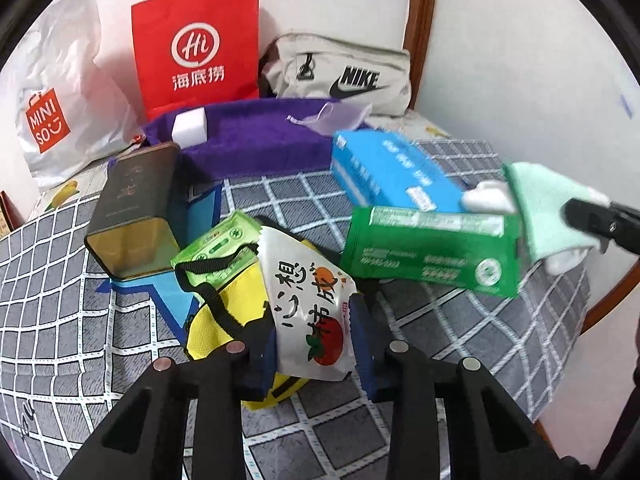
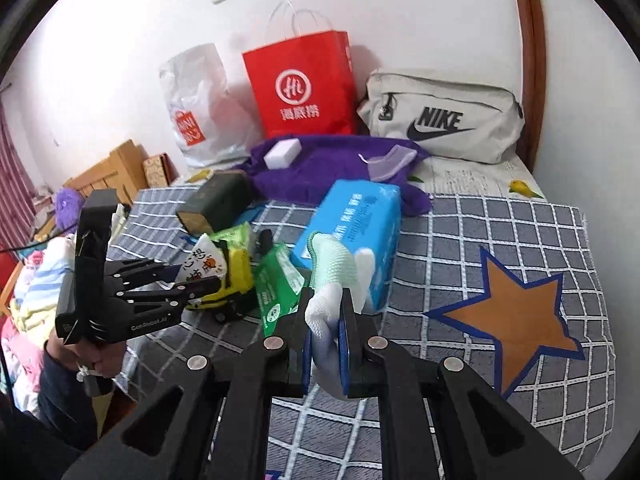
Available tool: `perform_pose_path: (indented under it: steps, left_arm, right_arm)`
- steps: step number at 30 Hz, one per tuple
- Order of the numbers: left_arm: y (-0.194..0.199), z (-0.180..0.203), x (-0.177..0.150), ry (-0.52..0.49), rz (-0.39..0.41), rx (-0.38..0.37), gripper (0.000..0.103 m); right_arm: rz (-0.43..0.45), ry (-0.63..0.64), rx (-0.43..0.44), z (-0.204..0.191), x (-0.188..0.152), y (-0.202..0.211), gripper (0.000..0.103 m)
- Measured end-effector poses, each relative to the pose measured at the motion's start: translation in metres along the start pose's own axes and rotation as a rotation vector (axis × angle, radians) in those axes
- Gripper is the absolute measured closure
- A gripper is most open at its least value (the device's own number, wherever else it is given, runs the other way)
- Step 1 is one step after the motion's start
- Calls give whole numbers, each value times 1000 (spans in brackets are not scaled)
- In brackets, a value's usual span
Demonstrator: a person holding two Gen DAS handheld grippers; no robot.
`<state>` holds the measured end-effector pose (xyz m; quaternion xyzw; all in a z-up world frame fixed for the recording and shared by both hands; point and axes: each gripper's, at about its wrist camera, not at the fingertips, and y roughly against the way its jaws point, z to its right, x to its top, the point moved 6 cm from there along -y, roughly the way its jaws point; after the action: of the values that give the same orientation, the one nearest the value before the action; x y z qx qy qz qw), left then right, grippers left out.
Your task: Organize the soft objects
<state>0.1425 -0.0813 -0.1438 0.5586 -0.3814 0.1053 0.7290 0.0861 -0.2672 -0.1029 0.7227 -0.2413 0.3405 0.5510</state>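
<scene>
Right hand-held gripper (image 2: 326, 332) clenched on glove (image 2: 334, 276); left hand-held gripper (image 1: 312, 344) apparently pinching snack packet (image 1: 308, 304). Sponge (image 1: 191, 129) already on purple towel (image 1: 256, 140) at twelve o'clock. Wipes, tissues left.

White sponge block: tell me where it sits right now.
The white sponge block lies on the purple towel at the back of the bed, left side in both views, just in front of the red paper bag.

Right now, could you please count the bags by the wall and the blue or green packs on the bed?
Bags: 3 (white plastic bag, red paper bag, grey Nike bag)
Packs: 3 (blue pack, dark green pack, light green pack)
Total: 6
</scene>
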Motion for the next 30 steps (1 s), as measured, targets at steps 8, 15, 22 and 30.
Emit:
perform_pose_path:
  steps: [8,15,22,30]
  left_arm:
    - [16,-3,4,44,35,-30,77]
    - [21,-3,4,81,40,-70,91]
    - [18,-7,3,105,33,-82,91]
    - [16,-23,4,159,36,-100,94]
  right_arm:
    - [83,19,46,-14,9,35,92]
    - [143,31,87,-26,30,50,92]
    - [126,60,134,-41,44,24,92]
    - [64,-11,107,-20,35,-4,92]
